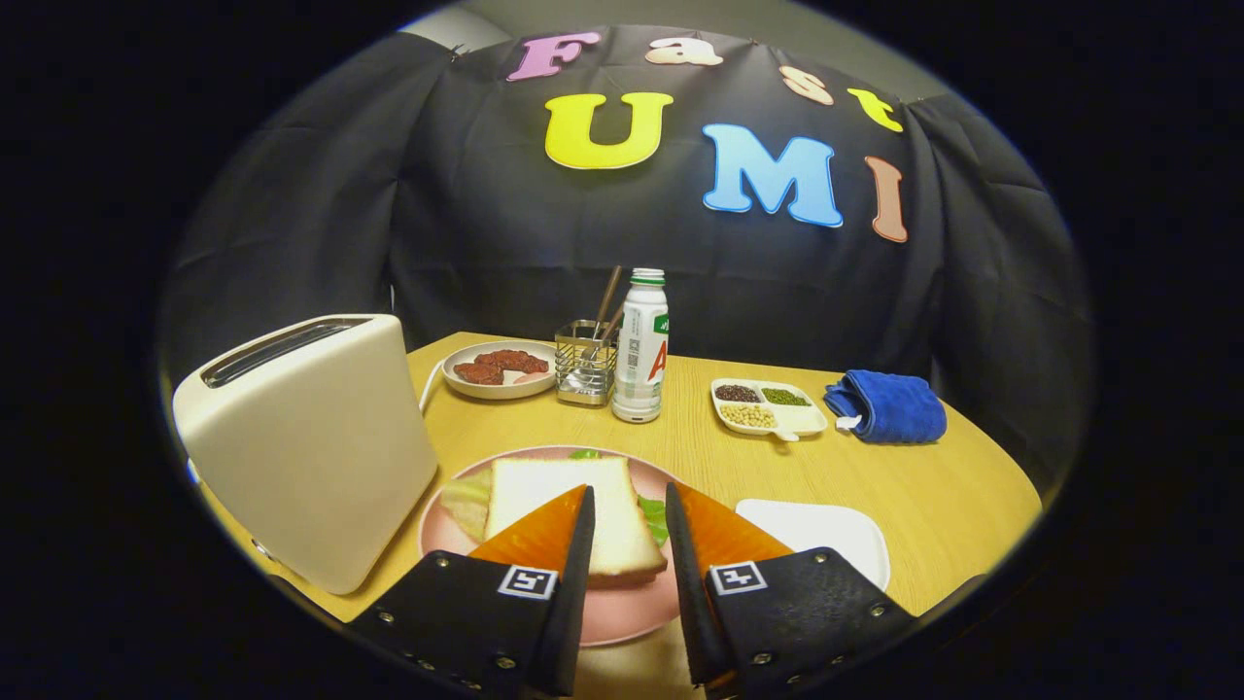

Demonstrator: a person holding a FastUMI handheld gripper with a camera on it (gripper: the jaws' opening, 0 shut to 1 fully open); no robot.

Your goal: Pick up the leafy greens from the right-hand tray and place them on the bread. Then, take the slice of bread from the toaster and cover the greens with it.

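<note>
Claw [628, 506] parted, empty, over bread [573, 515]

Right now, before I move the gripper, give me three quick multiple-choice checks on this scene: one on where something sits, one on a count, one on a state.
1. Where is the bottle?
A. Beside the utensil holder
B. On the pink plate
C. Behind the toaster

2. How many kinds of beans lie in the divided dish?
A. One
B. Three
C. Five

3. What state is the gripper in?
A. Shut on the blue cloth
B. Shut on the bottle
C. Open, holding nothing

Answers:
1. A, the bottle stands right next to the holder, beyond the plate.
2. B, dark, green and pale beans fill three compartments.
3. C, the fingers stand apart over the bread slice, which lies on leafy greens on the plate.
</note>
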